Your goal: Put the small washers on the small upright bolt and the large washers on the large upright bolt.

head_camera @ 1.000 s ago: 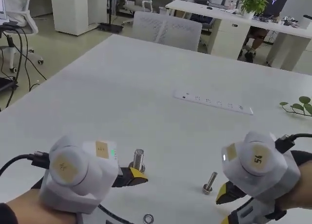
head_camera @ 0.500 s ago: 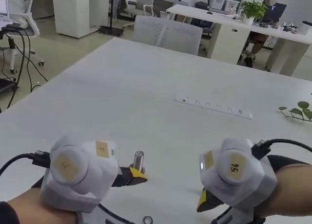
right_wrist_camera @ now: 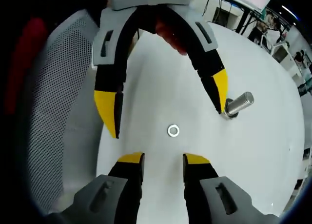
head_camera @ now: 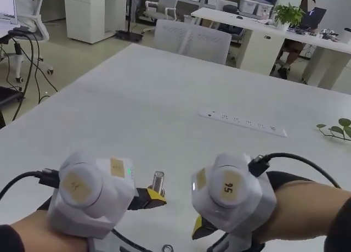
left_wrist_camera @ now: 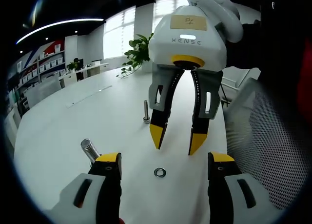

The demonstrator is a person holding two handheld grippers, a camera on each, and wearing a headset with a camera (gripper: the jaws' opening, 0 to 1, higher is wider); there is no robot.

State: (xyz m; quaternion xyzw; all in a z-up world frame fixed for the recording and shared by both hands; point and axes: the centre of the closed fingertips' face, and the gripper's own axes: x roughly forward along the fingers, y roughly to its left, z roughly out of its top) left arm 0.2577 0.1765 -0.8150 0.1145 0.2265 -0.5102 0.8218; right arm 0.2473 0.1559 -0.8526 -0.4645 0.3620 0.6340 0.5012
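I see a big white table point(head_camera: 137, 98). A long white power strip point(head_camera: 242, 123) lies flat on it. Green leaves point(head_camera: 335, 129) poke in at its right edge. A grey chair point(head_camera: 192, 40) stands behind the table, with a white cabinet point(head_camera: 90, 13) farther back.

Our left gripper point(head_camera: 148, 199) and right gripper point(head_camera: 198, 228): white shells, black-and-yellow jaws.
We see rounded white housings, each with a tan sticker point(head_camera: 75, 184) on top; the right one's is marked 56. The jaws are black with yellow ends. A black cable point(head_camera: 19, 180) runs from each housing, a green light point(head_camera: 126, 173) glows on the left, and a dark sleeve point(head_camera: 6, 238) edges our left wrist.
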